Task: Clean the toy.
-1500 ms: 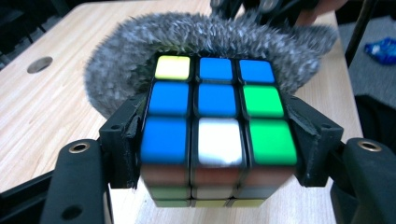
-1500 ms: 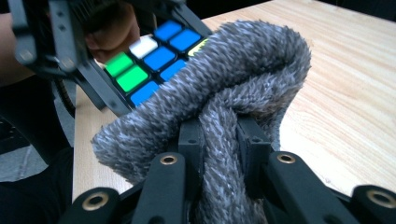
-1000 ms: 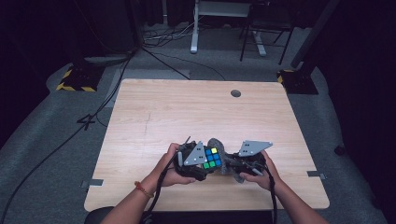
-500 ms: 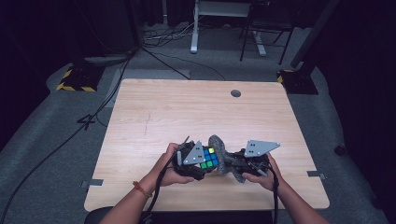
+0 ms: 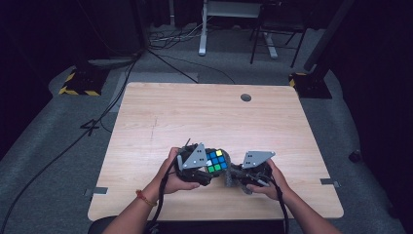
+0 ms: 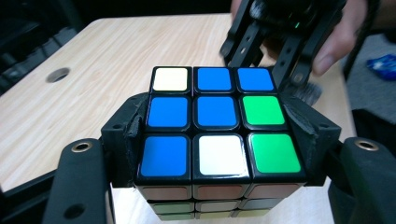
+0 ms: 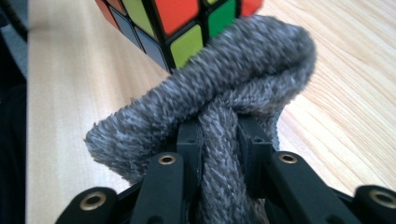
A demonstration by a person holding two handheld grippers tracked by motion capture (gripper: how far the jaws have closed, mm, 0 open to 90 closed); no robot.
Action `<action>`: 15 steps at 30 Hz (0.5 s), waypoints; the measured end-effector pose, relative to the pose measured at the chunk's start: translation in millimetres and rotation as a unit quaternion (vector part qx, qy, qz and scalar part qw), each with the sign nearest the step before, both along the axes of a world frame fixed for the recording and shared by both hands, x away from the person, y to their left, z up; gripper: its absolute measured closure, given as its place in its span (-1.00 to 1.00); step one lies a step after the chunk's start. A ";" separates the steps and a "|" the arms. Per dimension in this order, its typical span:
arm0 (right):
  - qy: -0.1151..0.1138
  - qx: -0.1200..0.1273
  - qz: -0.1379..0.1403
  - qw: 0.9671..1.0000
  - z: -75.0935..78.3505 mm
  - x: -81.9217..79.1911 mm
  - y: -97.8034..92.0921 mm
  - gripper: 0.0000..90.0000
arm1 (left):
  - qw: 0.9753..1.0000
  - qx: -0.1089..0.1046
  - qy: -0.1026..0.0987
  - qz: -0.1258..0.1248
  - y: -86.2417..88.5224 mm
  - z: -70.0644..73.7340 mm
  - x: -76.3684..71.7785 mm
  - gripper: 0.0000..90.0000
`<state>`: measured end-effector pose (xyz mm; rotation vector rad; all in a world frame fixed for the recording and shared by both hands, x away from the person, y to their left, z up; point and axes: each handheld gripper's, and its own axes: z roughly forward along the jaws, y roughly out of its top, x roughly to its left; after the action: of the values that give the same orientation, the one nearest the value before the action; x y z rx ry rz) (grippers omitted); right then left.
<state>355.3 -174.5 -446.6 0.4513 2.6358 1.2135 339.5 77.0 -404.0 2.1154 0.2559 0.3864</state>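
High view: puzzle cube [image 5: 215, 161] clamped in left claw [image 5: 207, 165] near table [image 5: 204, 117] front edge, right claw [image 5: 234, 176] just beside; broad bare wood beyond.

Left gripper view: jaws tight on cube sides, right claw close behind.

Right gripper view: jaws pinching grey cloth [image 7: 224, 93], pressed against cube.

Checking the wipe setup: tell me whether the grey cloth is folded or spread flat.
Folded. In the right gripper view the grey cloth is doubled into a thick loop, pinched between the right tongs, pressing against the cube.
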 end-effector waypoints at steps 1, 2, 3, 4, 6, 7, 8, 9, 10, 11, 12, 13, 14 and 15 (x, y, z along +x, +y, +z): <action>-0.001 0.000 -0.004 1.000 0.5 1.1 -1.8 0.65 | 1.000 0.004 -0.002 0.000 1.0 -0.5 0.3 -0.26; -0.003 0.001 -0.009 1.000 1.3 2.2 -4.1 0.65 | 1.000 0.007 -0.004 0.003 1.8 -1.1 0.5 -0.26; -0.002 0.004 -0.013 1.000 2.5 3.5 -6.8 0.65 | 1.000 0.010 -0.004 0.008 2.4 -1.6 0.5 -0.26; -0.001 0.007 -0.018 1.000 3.7 5.1 -9.5 0.65 | 1.000 0.010 -0.004 0.009 3.4 -2.2 1.5 -0.26; -0.004 0.008 -0.027 1.000 6.1 7.6 -14.2 0.65 | 1.000 0.007 0.002 0.016 5.6 -4.1 4.0 -0.26; -0.004 0.009 -0.030 0.999 7.3 8.8 -16.6 0.65 | 1.000 0.010 0.005 0.020 6.4 -5.4 4.9 -0.26; -0.006 0.007 -0.034 0.999 8.7 9.9 -19.1 0.65 | 1.000 0.010 0.007 0.024 7.3 -6.9 6.3 -0.26; -0.008 0.004 -0.038 0.999 10.2 10.7 -21.9 0.65 | 1.000 0.013 0.013 0.025 8.6 -8.5 8.0 -0.26; -0.007 0.005 -0.046 0.999 11.7 11.6 -26.3 0.65 | 0.999 0.015 0.016 0.024 9.1 -9.8 9.0 -0.26; -0.007 0.005 -0.049 0.999 12.2 12.3 -29.3 0.65 | 0.999 0.018 0.020 0.023 9.5 -11.8 9.9 -0.26; -0.006 0.002 -0.053 0.999 12.2 12.7 -33.8 0.65 | 0.999 0.025 0.020 0.026 9.2 -13.8 10.5 -0.26; -0.006 -0.003 -0.057 0.998 11.3 12.7 -38.7 0.65 | 0.999 0.031 0.020 0.027 8.6 -15.9 11.0 -0.26; -0.006 -0.009 -0.064 0.998 10.4 12.6 -43.8 0.65 | 0.999 0.038 0.025 0.022 8.4 -18.5 11.8 -0.26; -0.004 -0.010 -0.073 0.997 9.3 13.0 -50.7 0.65 | 0.998 0.046 0.021 0.023 8.4 -19.7 11.7 -0.26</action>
<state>368.3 -225.2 -437.3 0.6202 2.5549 1.1411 351.2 85.4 -423.6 2.2122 0.3165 0.3867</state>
